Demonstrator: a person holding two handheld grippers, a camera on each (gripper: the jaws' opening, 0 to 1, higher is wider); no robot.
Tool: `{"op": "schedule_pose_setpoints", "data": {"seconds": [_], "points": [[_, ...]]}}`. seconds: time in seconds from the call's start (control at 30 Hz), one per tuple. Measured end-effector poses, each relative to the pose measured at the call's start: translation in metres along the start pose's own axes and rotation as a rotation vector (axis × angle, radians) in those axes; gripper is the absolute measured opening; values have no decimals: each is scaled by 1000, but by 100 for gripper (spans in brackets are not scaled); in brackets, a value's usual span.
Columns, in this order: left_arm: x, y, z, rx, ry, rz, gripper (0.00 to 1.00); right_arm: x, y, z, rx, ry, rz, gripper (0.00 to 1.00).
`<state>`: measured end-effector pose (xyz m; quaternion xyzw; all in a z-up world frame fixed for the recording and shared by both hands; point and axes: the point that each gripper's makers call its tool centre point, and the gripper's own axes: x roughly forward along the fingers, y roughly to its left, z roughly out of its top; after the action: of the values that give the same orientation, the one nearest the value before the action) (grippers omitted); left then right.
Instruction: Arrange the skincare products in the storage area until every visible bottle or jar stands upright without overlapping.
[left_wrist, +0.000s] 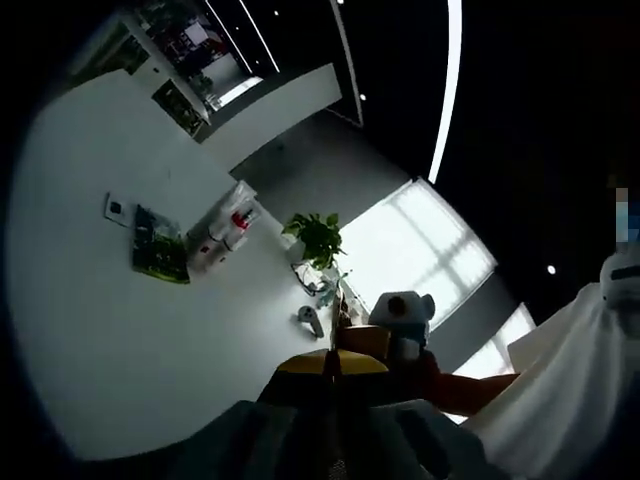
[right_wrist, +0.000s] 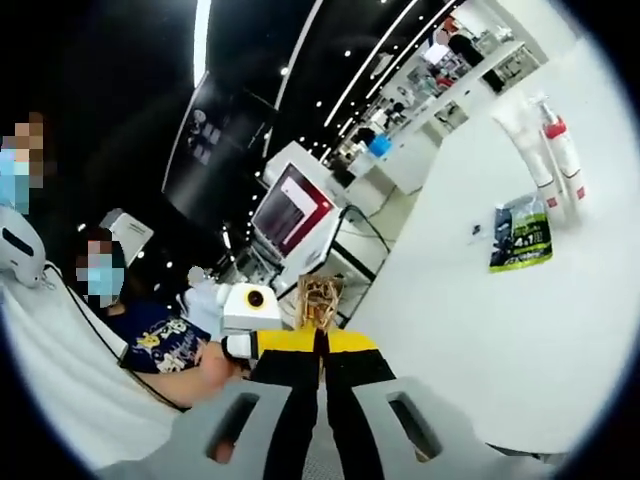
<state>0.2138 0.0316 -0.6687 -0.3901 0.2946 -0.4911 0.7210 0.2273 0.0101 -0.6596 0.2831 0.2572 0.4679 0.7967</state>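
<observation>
A white bench (left_wrist: 120, 330) carries the things. In the left gripper view a green sachet (left_wrist: 160, 246) lies flat on it beside a small white square item (left_wrist: 117, 209), with white tubes and bottles (left_wrist: 225, 228) grouped near it and a potted plant (left_wrist: 318, 238) further along. In the right gripper view the green sachet (right_wrist: 521, 240) lies just beside white tubes (right_wrist: 545, 145), one red-capped.

On the white table (left_wrist: 110, 330), the small products beside the green packet (left_wrist: 160, 247) are too small to tell apart in the left gripper view, while in the right gripper view the labels on the tubes (right_wrist: 545, 140) near the table's far edge cannot be read.
</observation>
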Motion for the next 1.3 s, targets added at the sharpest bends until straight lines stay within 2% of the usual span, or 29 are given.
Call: {"op": "schedule_pose_setpoints", "data": {"seconds": [0.1,0.17,0.27,0.3,0.37,0.4,0.47,0.5,0.57,0.6,0.63,0.73,0.83,0.87,1.03,1.3], "points": [[-1,1,3,-16,-14,0,0,-3,-5,0,-34,-2,-27,4],[-4,3,6,-32,-33,7,0,-8,-16,-1,-120,5,-93,7],[-4,5,6,-44,-34,13,0,-11,-17,-9,-168,47,-121,11],[-3,6,6,-43,-32,14,0,-12,-22,-11,-203,61,-150,13],[-2,7,3,-35,-17,25,0,-17,-32,-8,-268,47,-217,17],[-1,8,3,-31,-16,30,0,-18,-34,-9,-270,44,-231,17],[-1,7,2,-33,-14,25,0,-25,-48,-11,-321,67,-307,14],[-2,8,3,-31,-17,27,0,-25,-50,-9,-338,62,-322,14],[-3,9,4,-33,-24,30,0,-25,-54,-7,-404,70,-357,17],[-4,10,6,-36,-30,33,0,-27,-59,-6,-484,96,-397,18],[-4,11,7,-36,-36,38,0,-28,-62,-7,-523,110,-416,19],[-5,11,8,-39,-44,40,0,-33,-73,-14,-608,166,-470,19],[-5,11,7,-36,-42,43,0,-29,-76,-18,-638,187,-475,19],[-5,12,7,-33,-39,47,0,-29,-78,-15,-686,181,-494,19],[-4,14,6,-32,-39,57,0,-29,-94,-25,-743,247,-551,14],[-2,16,4,-29,-28,67,1,-31,-95,-27,-768,261,-563,14]]}}
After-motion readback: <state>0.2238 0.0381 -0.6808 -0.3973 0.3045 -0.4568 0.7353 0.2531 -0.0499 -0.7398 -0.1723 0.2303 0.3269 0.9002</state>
